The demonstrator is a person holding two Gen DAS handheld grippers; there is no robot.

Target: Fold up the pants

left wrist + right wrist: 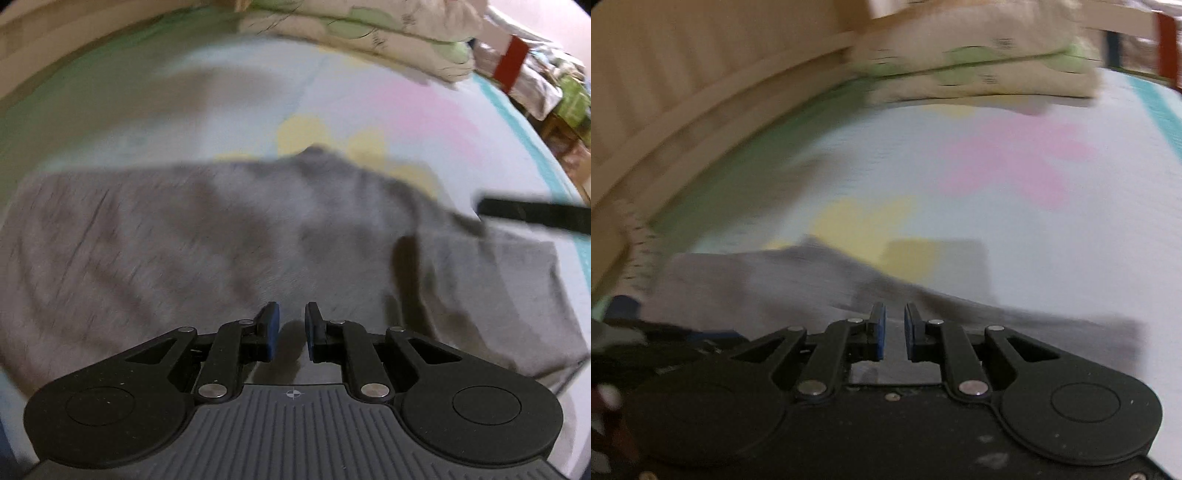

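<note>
Grey pants (pixel 229 236) lie spread on a pastel bed sheet (pixel 369 103), rumpled with a raised fold near the middle. My left gripper (pixel 291 328) hovers just above the near part of the pants, its blue-padded jaws slightly apart with nothing between them. In the right wrist view the pants (pixel 768 291) lie low and left, and my right gripper (pixel 894 332) is above their edge, jaws slightly apart and empty. A black finger of the right gripper (pixel 535 214) shows at the right edge of the left view, over the pants. Both views are motion-blurred.
Folded floral bedding (pixel 369 33) lies at the far end of the bed and shows in the right view (pixel 979 62). A wooden bed frame (pixel 683 96) runs along the left. Cluttered items (pixel 535 74) stand beyond the right edge of the bed.
</note>
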